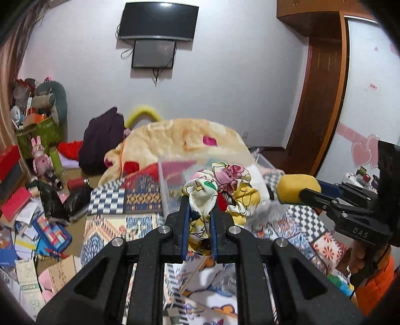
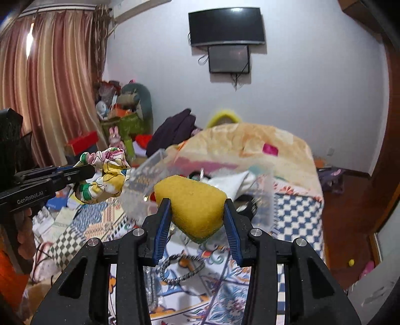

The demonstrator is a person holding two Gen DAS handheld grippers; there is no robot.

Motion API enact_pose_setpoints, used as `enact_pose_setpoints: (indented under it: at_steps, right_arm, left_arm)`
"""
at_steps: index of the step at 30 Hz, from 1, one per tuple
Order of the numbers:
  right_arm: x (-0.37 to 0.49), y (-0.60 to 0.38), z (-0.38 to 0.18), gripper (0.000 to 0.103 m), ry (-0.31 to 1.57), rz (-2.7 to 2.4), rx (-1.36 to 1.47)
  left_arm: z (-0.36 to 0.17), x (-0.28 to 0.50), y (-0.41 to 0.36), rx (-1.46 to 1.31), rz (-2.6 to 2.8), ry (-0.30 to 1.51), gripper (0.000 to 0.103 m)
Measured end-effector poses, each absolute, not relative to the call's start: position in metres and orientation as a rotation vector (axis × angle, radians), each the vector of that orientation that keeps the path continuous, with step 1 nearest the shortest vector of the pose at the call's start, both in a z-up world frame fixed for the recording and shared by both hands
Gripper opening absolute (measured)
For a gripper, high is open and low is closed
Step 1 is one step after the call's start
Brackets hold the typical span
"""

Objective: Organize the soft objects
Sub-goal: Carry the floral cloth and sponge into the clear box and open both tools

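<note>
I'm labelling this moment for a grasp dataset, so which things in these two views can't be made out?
- Clear plastic box: motion-blurred in both views, so its contents cannot be told.
- Lower end of the floral cloth: left wrist view, hidden behind the left gripper.
- Underside of the yellow sponge: right wrist view, behind the right gripper.
- Person: only a hand shows, cut by the edge.

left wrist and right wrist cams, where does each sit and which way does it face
Left wrist: on the left gripper, facing the bed; it pinches a floral scrunchie; right gripper at right.
Right wrist: on the right gripper, clamping a yellow sponge; left gripper at left.
Shared: clear box, wall screens.
</note>
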State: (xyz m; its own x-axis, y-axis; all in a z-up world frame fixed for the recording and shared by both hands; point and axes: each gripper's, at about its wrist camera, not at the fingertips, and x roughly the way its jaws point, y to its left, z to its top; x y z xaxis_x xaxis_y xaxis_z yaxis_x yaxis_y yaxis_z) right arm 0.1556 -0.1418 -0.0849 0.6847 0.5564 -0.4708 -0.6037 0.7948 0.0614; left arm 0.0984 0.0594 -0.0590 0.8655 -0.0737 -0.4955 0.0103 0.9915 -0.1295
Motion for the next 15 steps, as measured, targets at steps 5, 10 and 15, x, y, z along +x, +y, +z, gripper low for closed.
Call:
enact_pose_setpoints:
  at_steps: [5, 10, 15]
  right_arm:
    - [0.163, -0.15, -0.073, 0.038, 0.449, 0.6, -0.083]
    - [0.176, -0.155, -0.072, 0.038, 0.441, 0.562, -0.061]
    - [0.192, -0.154, -0.083, 0.038, 0.48, 0.531, -0.053]
  left_arm:
    - [-0.05, 0.116, 0.051, -0.112, -0.046, 0.497, 0.013]
    - [-0.052, 0.138, 0.042, -0.107, -0.044, 0.5, 0.013]
    - [-0.065, 0.161, 0.035, -0.114, -0.037, 0.532, 0.013]
